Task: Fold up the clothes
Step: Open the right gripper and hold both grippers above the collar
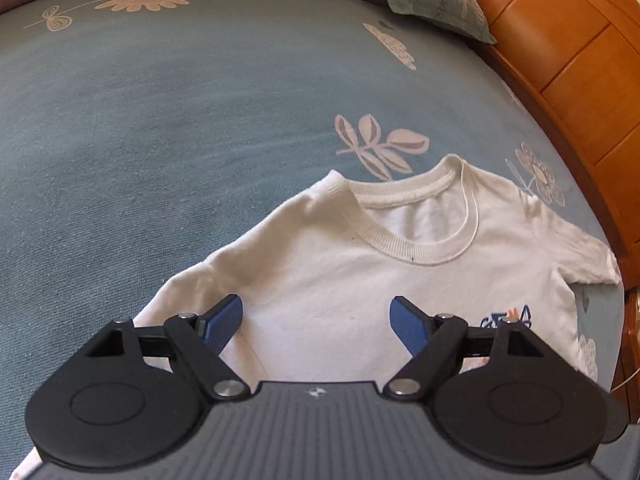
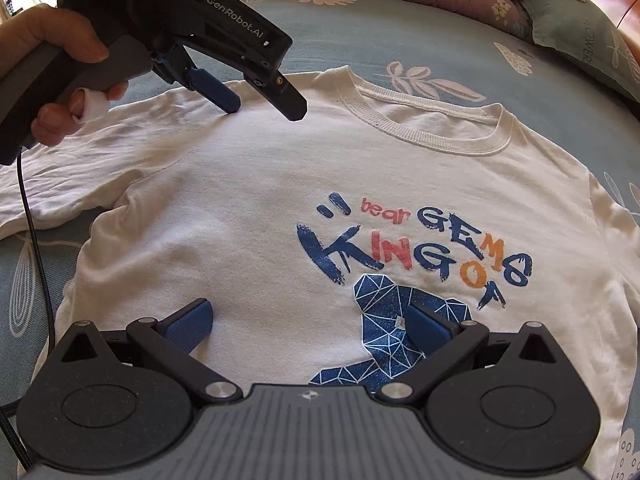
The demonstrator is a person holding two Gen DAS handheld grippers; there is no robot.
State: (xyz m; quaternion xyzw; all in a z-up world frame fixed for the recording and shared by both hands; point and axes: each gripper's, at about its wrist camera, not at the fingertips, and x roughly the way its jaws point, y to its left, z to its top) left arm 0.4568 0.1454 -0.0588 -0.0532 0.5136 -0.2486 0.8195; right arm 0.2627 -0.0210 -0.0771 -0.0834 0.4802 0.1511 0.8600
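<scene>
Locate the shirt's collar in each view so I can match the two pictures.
Left wrist: the collar sits right of centre, just beyond the open left tool.
Right wrist: the collar lies upper right of centre, to the right of the left tool, which hovers over the shoulder.
Shared landmark: the leaf print on the bedsheet, just beyond the collar.

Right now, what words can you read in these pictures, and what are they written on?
"GenRobot.AI" on the left gripper, along its black body.
"bear" in pink, on the T-shirt.
"GEMS" in blue and orange, on the T-shirt.
"KING OF" as best I can tell, in blue, pink and orange brush letters, on the T-shirt.
"ROWER" or similar on the green pillow: sideways and too blurred to be sure.
</scene>
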